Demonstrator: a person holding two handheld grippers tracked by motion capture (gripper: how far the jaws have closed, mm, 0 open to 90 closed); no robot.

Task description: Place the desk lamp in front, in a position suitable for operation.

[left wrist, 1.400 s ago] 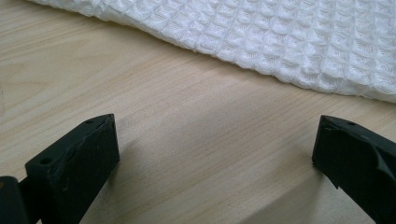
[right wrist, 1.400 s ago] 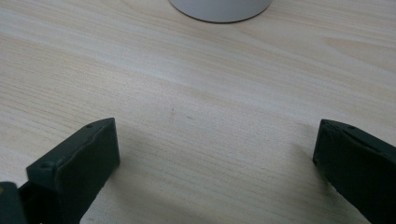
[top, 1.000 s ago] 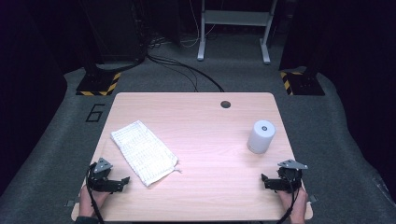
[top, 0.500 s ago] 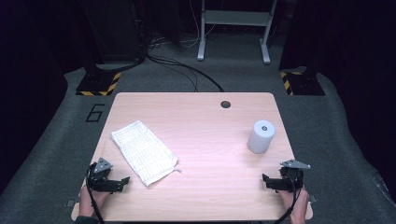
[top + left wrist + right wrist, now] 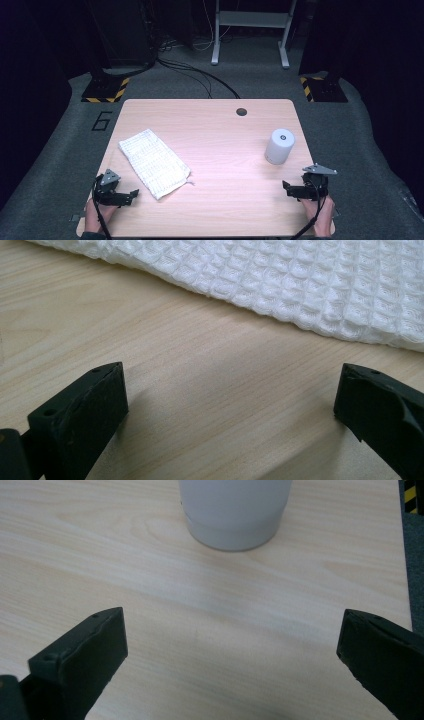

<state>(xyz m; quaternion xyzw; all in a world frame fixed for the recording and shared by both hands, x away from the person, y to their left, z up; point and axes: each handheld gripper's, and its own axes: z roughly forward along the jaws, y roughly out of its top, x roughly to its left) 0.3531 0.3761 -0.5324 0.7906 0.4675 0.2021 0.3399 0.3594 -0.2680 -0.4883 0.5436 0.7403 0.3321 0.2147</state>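
A folded white waffle-weave cloth [image 5: 154, 162] lies on the left half of the light wood table [image 5: 220, 130]. The same cloth [image 5: 300, 285] fills the top of the left gripper view. My left gripper [image 5: 131, 195] rests open near the front left corner, just short of the cloth, with bare wood between its jaws [image 5: 230, 405]. A white cylinder [image 5: 279, 146] stands upright at the right. My right gripper [image 5: 289, 189] is open in front of it. The cylinder's base [image 5: 235, 515] shows beyond the gripper's spread jaws [image 5: 230, 650].
A round cable hole [image 5: 241, 111] sits near the table's far edge. Beyond the table are a grey carpet with a painted "6" [image 5: 102, 120], black stands with yellow-black striped bases [image 5: 106, 90], floor cables [image 5: 200, 75] and a white metal frame [image 5: 250, 30].
The right gripper has shifted very slightly on the table; the left gripper, cloth and cylinder have stayed where they were.
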